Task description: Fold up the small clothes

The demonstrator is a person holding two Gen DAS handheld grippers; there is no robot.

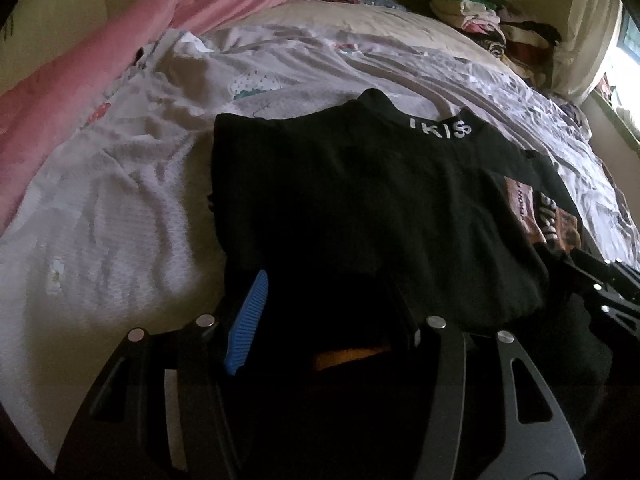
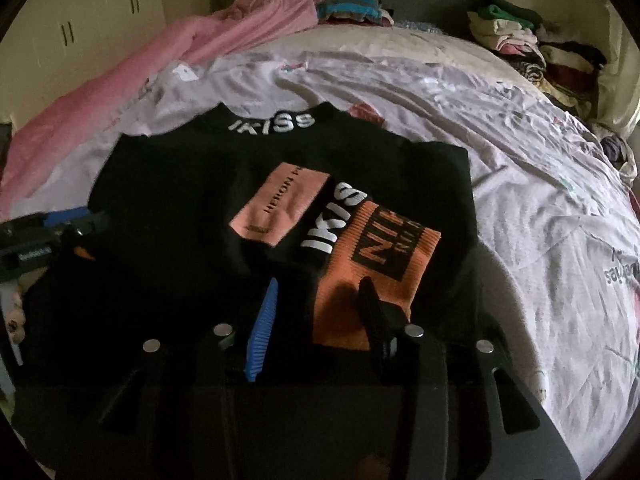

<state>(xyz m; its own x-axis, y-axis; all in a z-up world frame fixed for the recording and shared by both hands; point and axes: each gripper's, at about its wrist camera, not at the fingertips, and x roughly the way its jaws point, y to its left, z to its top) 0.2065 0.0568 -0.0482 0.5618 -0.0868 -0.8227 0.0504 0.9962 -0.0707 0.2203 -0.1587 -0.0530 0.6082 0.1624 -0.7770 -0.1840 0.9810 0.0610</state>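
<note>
Centrally on the bed (image 2: pixel 520 184): black sweatshirt (image 2: pixel 168 184) laid flat, collar lettered "IKISS" toward the headboard side, sleeve folded across its chest. Pink patch (image 2: pixel 276 204) and orange cuff (image 2: pixel 372 276) visible on the sweatshirt's front in the right wrist view. Right gripper (image 2: pixel 320 320) at the sweatshirt's near hem, fingers spread apart, blue pad (image 2: pixel 262 332) left of the orange cuff, dark finger lying over that cuff; no cloth pinched between them. Left gripper (image 1: pixel 332 312) at the sweatshirt's near edge on its other side, blue-padded finger (image 1: pixel 248 320) raised, opposite finger buried in dark fabric; whether cloth is grasped cannot be told. Same left gripper seen from the right wrist view at the sweatshirt's left sleeve (image 2: pixel 52 236). Right gripper seen from the left wrist view past the sweatshirt's right side (image 1: pixel 604 284). Beyond the sweatshirt's collar: rumpled pale sheet (image 1: pixel 120 200), pink blanket (image 1: pixel 100 52) to the far left, striped folded pile (image 2: pixel 352 6) straight behind, stacked clothes (image 2: pixel 532 44) to the far right.
</note>
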